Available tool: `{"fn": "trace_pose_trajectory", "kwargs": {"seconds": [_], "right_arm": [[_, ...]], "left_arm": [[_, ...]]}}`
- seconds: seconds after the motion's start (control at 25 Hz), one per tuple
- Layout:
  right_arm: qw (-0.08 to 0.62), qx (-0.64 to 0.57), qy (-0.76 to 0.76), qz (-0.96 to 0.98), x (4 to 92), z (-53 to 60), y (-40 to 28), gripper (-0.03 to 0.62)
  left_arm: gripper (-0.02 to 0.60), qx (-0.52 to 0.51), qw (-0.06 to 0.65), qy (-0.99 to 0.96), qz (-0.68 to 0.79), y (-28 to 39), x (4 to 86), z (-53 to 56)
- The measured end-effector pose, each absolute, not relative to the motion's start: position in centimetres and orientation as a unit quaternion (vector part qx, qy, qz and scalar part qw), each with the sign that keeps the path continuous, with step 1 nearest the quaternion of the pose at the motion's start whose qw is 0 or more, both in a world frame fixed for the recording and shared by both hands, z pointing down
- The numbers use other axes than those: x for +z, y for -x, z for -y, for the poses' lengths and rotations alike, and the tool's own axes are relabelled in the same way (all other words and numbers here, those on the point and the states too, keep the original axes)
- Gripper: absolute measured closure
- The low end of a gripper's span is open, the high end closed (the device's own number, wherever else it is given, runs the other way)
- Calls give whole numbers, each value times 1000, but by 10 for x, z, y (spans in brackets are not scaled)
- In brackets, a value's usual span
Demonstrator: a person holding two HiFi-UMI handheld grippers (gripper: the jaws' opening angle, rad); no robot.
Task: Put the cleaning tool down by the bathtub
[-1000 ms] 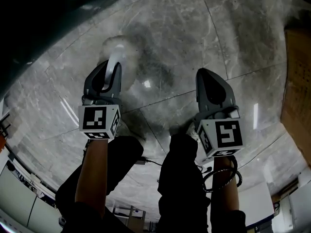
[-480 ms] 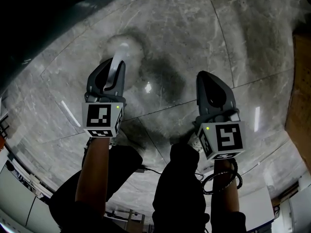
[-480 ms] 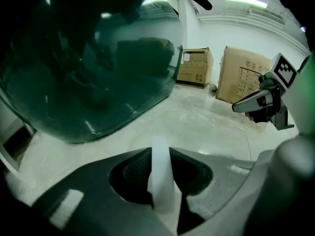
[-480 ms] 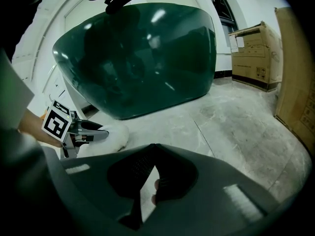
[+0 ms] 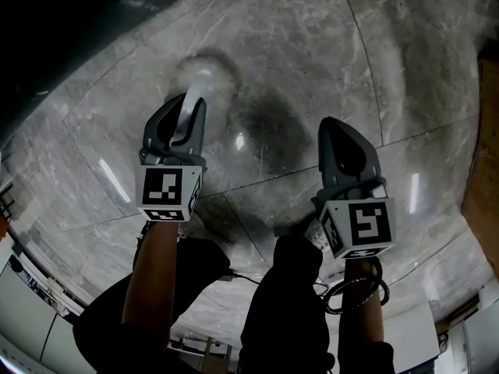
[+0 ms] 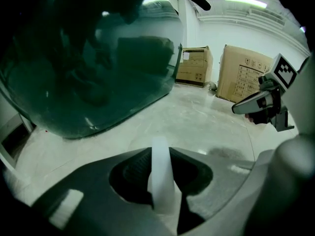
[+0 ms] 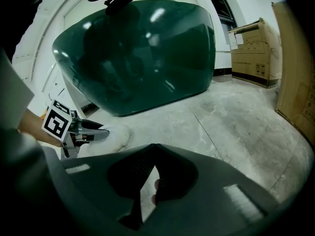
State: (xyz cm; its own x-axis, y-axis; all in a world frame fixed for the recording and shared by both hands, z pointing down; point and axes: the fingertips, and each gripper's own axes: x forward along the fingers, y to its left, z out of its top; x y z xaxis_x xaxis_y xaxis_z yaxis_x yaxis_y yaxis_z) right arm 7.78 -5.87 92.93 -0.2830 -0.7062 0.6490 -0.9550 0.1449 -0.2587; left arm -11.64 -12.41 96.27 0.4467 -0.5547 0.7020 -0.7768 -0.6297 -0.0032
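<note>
The cleaning tool has a white handle (image 6: 161,181) and a fluffy pale head (image 5: 204,72) that rests on the marble floor. My left gripper (image 5: 189,101) is shut on the handle, with the head just past its tips. The dark green bathtub (image 6: 98,58) bulges close ahead on the left and also fills the top of the right gripper view (image 7: 142,53). In the head view it is only a dark mass (image 5: 62,22) at the upper left. My right gripper (image 5: 334,125) hangs over bare floor to the right, its jaws shut with nothing between them.
Cardboard boxes (image 6: 194,65) (image 6: 246,75) stand against the far white wall, with another stack (image 7: 253,50) at the right. The grey marble floor (image 5: 312,45) spreads between tub and boxes. The person's dark trouser legs (image 5: 284,287) are below the grippers.
The left gripper has moved a little forward toward the tub, carrying the tool's head along the floor. The right gripper has barely shifted.
</note>
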Motion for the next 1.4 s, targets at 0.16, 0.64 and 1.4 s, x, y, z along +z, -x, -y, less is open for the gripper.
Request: {"fn": "trace_pose_trajectory", "kwargs": {"seconds": [0.16, 0.64, 1.4], "right_arm": [[199, 327, -565, 731, 934, 56, -78, 574], [208, 327, -559, 733, 926, 53, -77, 574], [222, 317, -553, 738, 833, 53, -75, 574]], "left_arm": [[494, 338, 159, -838, 397, 116, 963, 125], [444, 350, 156, -841, 381, 115, 965, 125], [395, 346, 171, -838, 385, 121, 881, 123]]}}
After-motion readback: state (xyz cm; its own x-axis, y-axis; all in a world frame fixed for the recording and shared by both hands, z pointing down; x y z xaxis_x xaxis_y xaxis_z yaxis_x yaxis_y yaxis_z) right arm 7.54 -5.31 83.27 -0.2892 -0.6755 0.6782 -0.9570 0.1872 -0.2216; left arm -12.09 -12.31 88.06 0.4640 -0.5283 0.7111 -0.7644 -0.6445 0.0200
